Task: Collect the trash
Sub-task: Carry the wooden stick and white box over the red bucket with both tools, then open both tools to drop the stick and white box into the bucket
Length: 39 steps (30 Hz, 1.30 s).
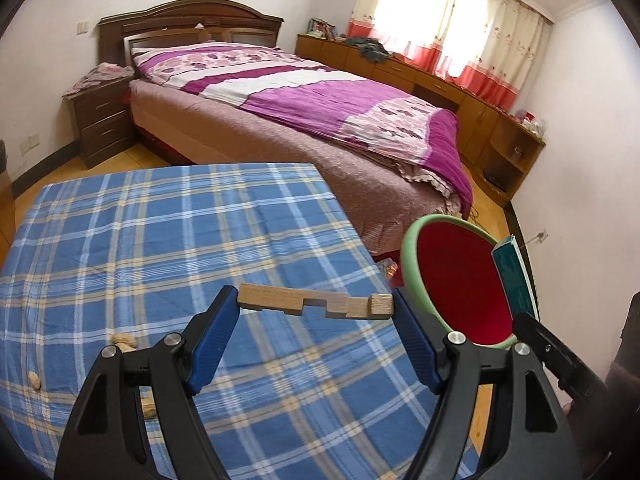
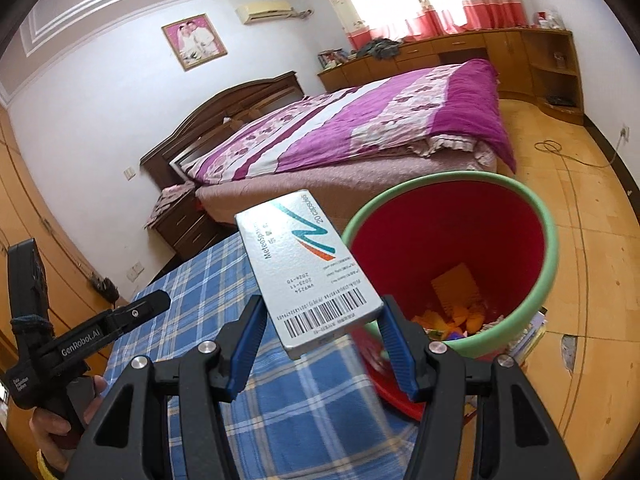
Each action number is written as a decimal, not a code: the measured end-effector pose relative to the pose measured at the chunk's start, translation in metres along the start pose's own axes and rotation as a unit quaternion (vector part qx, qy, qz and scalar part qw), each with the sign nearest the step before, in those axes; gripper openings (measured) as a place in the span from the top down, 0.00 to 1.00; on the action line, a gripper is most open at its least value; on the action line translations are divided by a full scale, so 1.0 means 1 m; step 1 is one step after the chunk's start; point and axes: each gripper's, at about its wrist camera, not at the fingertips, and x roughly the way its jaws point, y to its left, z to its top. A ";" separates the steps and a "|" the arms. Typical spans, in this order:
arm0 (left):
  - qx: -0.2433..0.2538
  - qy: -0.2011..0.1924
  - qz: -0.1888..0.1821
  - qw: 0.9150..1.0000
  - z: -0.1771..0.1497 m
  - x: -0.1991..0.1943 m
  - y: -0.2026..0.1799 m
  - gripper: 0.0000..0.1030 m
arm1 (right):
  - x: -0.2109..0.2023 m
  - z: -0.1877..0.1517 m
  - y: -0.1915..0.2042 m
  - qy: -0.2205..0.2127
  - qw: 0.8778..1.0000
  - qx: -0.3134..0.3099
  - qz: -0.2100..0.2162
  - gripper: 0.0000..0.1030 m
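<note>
Both hands loaded, bin (image 2: 452, 264) waiting at lower right!
Right gripper (image 2: 320, 320) clenches the medicine box (image 2: 308, 268) beside the rim: light, crushable, held by its edges. Left gripper (image 1: 316, 308) pinches the stiff wooden block (image 1: 316, 305) endwise over the counter (image 1: 160, 240).

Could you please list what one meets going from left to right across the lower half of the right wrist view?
left gripper → plaid tablecloth → medicine box → trash bucket → wooden floor
</note>
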 end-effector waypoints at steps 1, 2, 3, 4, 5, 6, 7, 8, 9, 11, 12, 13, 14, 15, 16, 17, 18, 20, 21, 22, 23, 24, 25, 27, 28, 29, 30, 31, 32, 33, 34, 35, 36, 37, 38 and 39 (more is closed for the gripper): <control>0.004 0.001 -0.002 1.000 0.000 0.001 -0.004 0.25 | -0.002 0.000 -0.003 -0.002 1.000 0.003 -0.001 0.42; 0.008 0.001 -0.004 1.000 -0.001 0.002 -0.008 0.25 | -0.005 0.001 -0.005 -0.005 1.000 0.006 -0.003 0.42; 0.012 0.002 -0.005 1.000 -0.001 0.004 -0.013 0.25 | -0.007 0.001 -0.009 -0.008 1.000 0.011 -0.006 0.42; 0.018 0.004 -0.007 1.000 -0.001 0.006 -0.019 0.25 | -0.008 0.001 -0.012 -0.010 1.000 0.013 -0.007 0.42; 0.021 0.005 -0.008 1.000 -0.001 0.007 -0.022 0.25 | -0.010 0.002 -0.016 -0.012 1.000 0.017 -0.010 0.41; 0.026 0.006 -0.010 1.000 -0.001 0.009 -0.027 0.25 | -0.011 0.002 -0.021 -0.014 1.000 0.022 -0.014 0.41; 0.032 0.008 -0.013 0.999 -0.001 0.011 -0.032 0.25 | -0.011 0.002 -0.024 -0.015 0.999 0.025 -0.016 0.42; 0.038 0.009 -0.016 0.999 -0.001 0.013 -0.037 0.25 | -0.012 0.002 -0.029 -0.015 0.999 0.030 -0.020 0.42; 0.045 0.010 -0.021 0.999 -0.001 0.015 -0.043 0.25 | -0.012 0.003 -0.033 -0.016 0.999 0.033 -0.023 0.41; 0.055 0.011 -0.028 0.998 -0.001 0.019 -0.052 0.25 | -0.011 0.004 -0.041 -0.016 0.999 0.041 -0.029 0.41; 0.061 0.011 -0.031 0.998 0.000 0.021 -0.057 0.25 | -0.011 0.004 -0.046 -0.017 0.998 0.046 -0.031 0.41; 0.069 0.012 -0.035 0.997 0.000 0.023 -0.063 0.25 | -0.011 0.004 -0.052 -0.017 0.998 0.051 -0.035 0.41; 0.075 0.012 -0.038 0.996 -0.001 0.025 -0.068 0.25 | -0.010 0.004 -0.057 -0.017 0.998 0.056 -0.038 0.41; 0.081 0.013 -0.042 0.996 -0.001 0.028 -0.073 0.25 | -0.010 0.004 -0.062 -0.018 0.997 0.062 -0.041 0.41; 0.089 0.015 -0.045 0.995 -0.001 0.032 -0.080 0.25 | -0.009 0.005 -0.066 -0.017 0.997 0.066 -0.044 0.41; 0.094 0.015 -0.048 0.994 -0.002 0.035 -0.085 0.25 | -0.008 0.004 -0.072 -0.017 0.996 0.072 -0.047 0.41; 0.101 0.016 -0.052 0.993 -0.002 0.038 -0.091 0.25 | -0.007 0.004 -0.077 -0.016 0.996 0.077 -0.048 0.41; 0.112 0.019 -0.059 0.992 -0.004 0.044 -0.101 0.25 | -0.004 0.004 -0.086 -0.014 0.995 0.085 -0.052 0.41; 0.117 0.020 -0.062 0.991 -0.005 0.048 -0.106 0.25 | -0.002 0.004 -0.090 -0.013 0.995 0.089 -0.053 0.41; 0.122 0.022 -0.066 0.990 -0.006 0.052 -0.111 0.25 | -0.002 0.003 -0.093 -0.012 0.994 0.091 -0.054 0.41; 0.126 0.023 -0.069 0.989 -0.007 0.055 -0.115 0.25 | 0.000 0.003 -0.098 -0.011 0.994 0.095 -0.055 0.41; 0.132 0.024 -0.073 0.988 -0.008 0.059 -0.120 0.25 | 0.001 0.003 -0.100 -0.010 0.994 0.098 -0.056 0.41; 0.136 0.025 -0.074 0.988 -0.008 0.062 -0.123 0.25 | 0.003 0.003 -0.103 -0.010 0.993 0.100 -0.057 0.41; 0.144 0.028 -0.078 0.986 -0.010 0.069 -0.130 0.25 | 0.005 0.004 -0.110 -0.009 0.993 0.105 -0.060 0.41; 0.147 0.029 -0.080 0.985 -0.011 0.072 -0.133 0.25 | 0.007 0.004 -0.111 -0.010 0.992 0.107 -0.061 0.41; 0.150 0.031 -0.082 0.985 -0.011 0.075 -0.136 0.25 | 0.008 0.004 -0.114 -0.010 0.992 0.109 -0.062 0.41; 0.153 0.032 -0.084 0.984 -0.012 0.079 -0.138 0.25 | 0.010 0.005 -0.116 -0.010 0.992 0.111 -0.063 0.41; 0.157 0.034 -0.085 0.983 -0.012 0.083 -0.141 0.25 | 0.012 0.006 -0.119 -0.009 0.992 0.113 -0.063 0.41; 0.159 0.034 -0.086 0.983 -0.013 0.085 -0.143 0.25 | 0.013 0.006 -0.118 -0.009 0.991 0.114 -0.064 0.41; 0.161 0.035 -0.087 0.982 -0.013 0.088 -0.145 0.25 | 0.015 0.007 -0.120 -0.009 0.991 0.115 -0.065 0.41; 0.163 0.036 -0.088 0.982 -0.014 0.091 -0.147 0.25 | 0.016 0.008 -0.122 -0.010 0.991 0.116 -0.064 0.40; 0.165 0.037 -0.089 0.982 -0.014 0.094 -0.148 0.25 | 0.015 0.008 -0.123 -0.014 0.991 0.115 -0.063 0.40; 0.167 0.039 -0.091 0.981 -0.014 0.097 -0.150 0.25 | 0.015 0.009 -0.124 -0.016 0.991 0.116 -0.064 0.40; 0.168 0.040 -0.092 0.981 -0.015 0.099 -0.151 0.25 | 0.015 0.009 -0.125 -0.018 0.991 0.116 -0.064 0.40; 0.169 0.041 -0.093 0.980 -0.015 0.101 -0.151 0.25 | 0.016 0.010 -0.126 -0.020 0.991 0.117 -0.063 0.40; 0.170 0.042 -0.095 0.980 -0.016 0.104 -0.152 0.25 | 0.015 0.010 -0.126 -0.021 0.991 0.119 -0.062 0.40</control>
